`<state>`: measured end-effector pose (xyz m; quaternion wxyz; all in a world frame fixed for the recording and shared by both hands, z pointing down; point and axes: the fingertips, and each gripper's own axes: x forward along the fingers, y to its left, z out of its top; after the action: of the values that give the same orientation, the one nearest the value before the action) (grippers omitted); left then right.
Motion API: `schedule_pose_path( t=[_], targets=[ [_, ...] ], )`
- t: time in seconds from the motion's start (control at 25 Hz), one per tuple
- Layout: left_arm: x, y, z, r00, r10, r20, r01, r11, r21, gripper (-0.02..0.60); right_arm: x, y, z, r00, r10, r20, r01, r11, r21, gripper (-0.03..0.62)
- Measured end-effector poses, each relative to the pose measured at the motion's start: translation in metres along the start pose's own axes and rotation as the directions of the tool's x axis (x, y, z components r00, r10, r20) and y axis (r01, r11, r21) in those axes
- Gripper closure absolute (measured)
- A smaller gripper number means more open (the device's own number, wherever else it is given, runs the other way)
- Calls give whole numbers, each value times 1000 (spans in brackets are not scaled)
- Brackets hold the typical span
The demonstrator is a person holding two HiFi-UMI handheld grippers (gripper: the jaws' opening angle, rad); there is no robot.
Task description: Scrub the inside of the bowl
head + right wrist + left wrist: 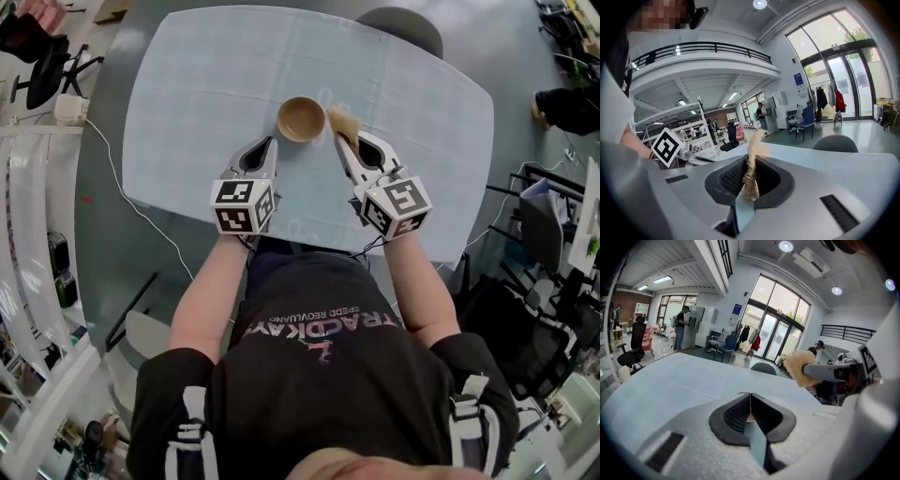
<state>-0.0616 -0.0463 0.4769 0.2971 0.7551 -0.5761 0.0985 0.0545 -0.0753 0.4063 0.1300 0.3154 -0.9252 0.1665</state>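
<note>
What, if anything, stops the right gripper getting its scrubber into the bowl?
Probably nothing, so yes: the right gripper, shut on the scrubber, sits just beside the bowl, whose open top is uncovered. The left gripper is on the other side.

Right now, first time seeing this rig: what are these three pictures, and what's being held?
No robot here: a person holds a two-jaw gripper in each hand. The head view comes from a camera on the person's head, looking down; the other two come from cameras riding on each gripper, looking along its jaws. The marker cubes belong to the grippers. On the pale blue table stands one bowl. The right gripper is shut on a tan fibrous scrubber, beside the bowl's rim, not inside it. The left gripper is shut and empty, near the bowl's other side.
</note>
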Motion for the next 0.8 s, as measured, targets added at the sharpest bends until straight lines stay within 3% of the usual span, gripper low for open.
schedule_pose_path(
  t=[0.56, 0.6, 0.68, 0.8],
  targets=[
    [81, 42, -47, 980, -43, -192, 26, 996, -91, 560, 64, -24, -42, 990, -14, -140, 18, 999, 27, 562],
    [86, 44, -50, 978, -41, -203, 21, 995, -98, 548, 67, -25, -44, 989, -13, -148, 17, 999, 29, 562],
    [95, 48, -56, 974, -39, -225, 14, 993, -114, 450, 70, -27, -49, 987, -11, -162, 17, 999, 36, 562],
    [105, 51, -64, 969, -35, -244, 6, 993, -119, 450, 73, -29, -55, 985, -11, -174, 18, 999, 44, 562]
  ],
)
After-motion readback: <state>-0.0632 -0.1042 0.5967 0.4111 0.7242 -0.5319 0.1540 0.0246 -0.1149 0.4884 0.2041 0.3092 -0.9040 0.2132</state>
